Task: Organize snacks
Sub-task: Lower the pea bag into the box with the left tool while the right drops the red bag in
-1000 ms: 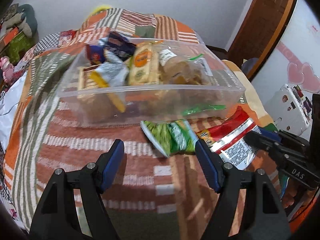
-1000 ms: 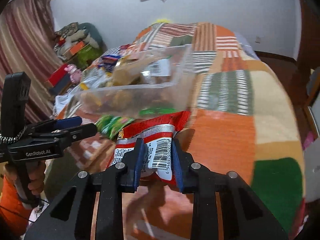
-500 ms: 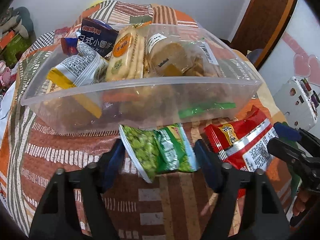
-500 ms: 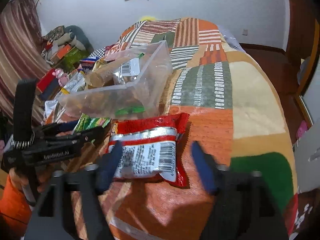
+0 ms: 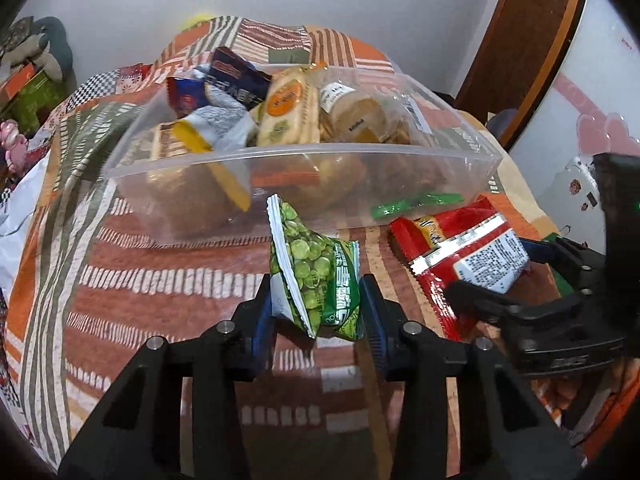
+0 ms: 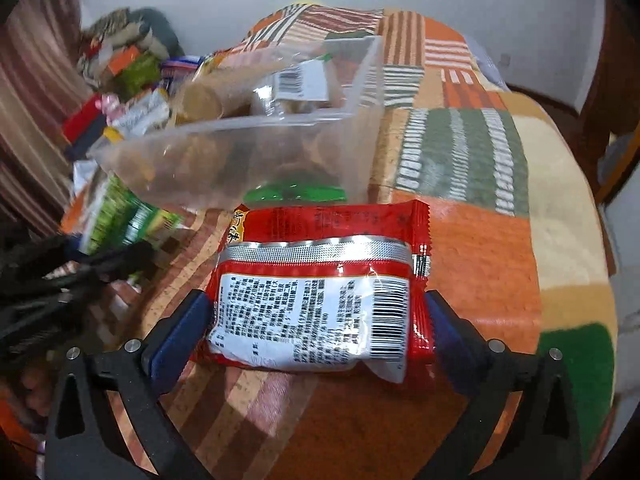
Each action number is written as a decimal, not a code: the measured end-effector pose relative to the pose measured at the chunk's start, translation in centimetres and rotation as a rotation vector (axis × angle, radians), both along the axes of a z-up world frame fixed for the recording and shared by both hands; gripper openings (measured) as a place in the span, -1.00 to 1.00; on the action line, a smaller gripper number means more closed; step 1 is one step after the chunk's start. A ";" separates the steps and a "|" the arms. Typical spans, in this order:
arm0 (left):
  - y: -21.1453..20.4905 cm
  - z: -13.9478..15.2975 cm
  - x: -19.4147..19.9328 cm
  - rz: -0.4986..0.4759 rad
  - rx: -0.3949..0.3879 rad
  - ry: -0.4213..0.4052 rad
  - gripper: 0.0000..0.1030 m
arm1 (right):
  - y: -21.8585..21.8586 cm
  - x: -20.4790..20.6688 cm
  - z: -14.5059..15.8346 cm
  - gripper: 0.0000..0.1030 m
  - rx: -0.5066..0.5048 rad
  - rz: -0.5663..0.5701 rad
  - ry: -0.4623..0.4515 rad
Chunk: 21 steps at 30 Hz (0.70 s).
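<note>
A clear plastic bin [image 5: 360, 168] full of snack packs stands on a patchwork blanket; it also shows in the right wrist view [image 6: 248, 160]. My left gripper [image 5: 318, 312] is shut on a green pea snack bag [image 5: 316, 276], held upright just in front of the bin. My right gripper [image 6: 318, 320] is open, its blue pads on either side of a red snack bag [image 6: 320, 292] that lies flat on the blanket. The red bag also shows in the left wrist view [image 5: 460, 252], right of the green one.
The patchwork blanket [image 6: 480, 248] covers a bed that drops off to the right. A pile of boxes and toys [image 6: 120, 68] lies at the far left. A wooden door [image 5: 520, 40] and a white cabinet [image 5: 592, 100] stand to the right.
My left gripper has shut on the green bag and raised it upright. My right gripper let go of the red bag, opened wide, and now straddles it.
</note>
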<state>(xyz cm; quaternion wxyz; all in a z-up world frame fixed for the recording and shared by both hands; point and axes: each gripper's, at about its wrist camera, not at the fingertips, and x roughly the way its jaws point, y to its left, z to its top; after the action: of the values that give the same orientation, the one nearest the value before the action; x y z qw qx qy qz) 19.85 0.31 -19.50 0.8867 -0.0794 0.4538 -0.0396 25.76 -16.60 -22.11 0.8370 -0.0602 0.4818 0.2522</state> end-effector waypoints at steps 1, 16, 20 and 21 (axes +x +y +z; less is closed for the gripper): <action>0.2 0.1 -0.2 0.005 -0.005 -0.003 -0.20 | 0.2 0.1 -0.1 1.00 -0.010 0.004 -0.001; 1.2 3.2 -1.7 0.025 -0.016 -0.076 -0.20 | 0.3 -0.9 0.6 0.38 0.003 0.028 -0.049; 1.7 4.4 -2.0 0.034 -0.011 -0.104 -0.20 | -0.7 -1.7 1.4 0.37 0.026 0.016 -0.056; 1.6 4.5 -1.9 0.038 -0.010 -0.110 -0.20 | -1.0 -1.8 1.7 0.38 0.031 0.012 -0.061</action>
<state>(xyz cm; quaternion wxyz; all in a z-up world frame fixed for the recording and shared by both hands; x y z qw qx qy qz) 17.99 1.92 -14.96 0.9104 -0.0900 0.4028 -0.0294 23.97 -17.59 -20.40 0.8507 -0.0576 0.4517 0.2627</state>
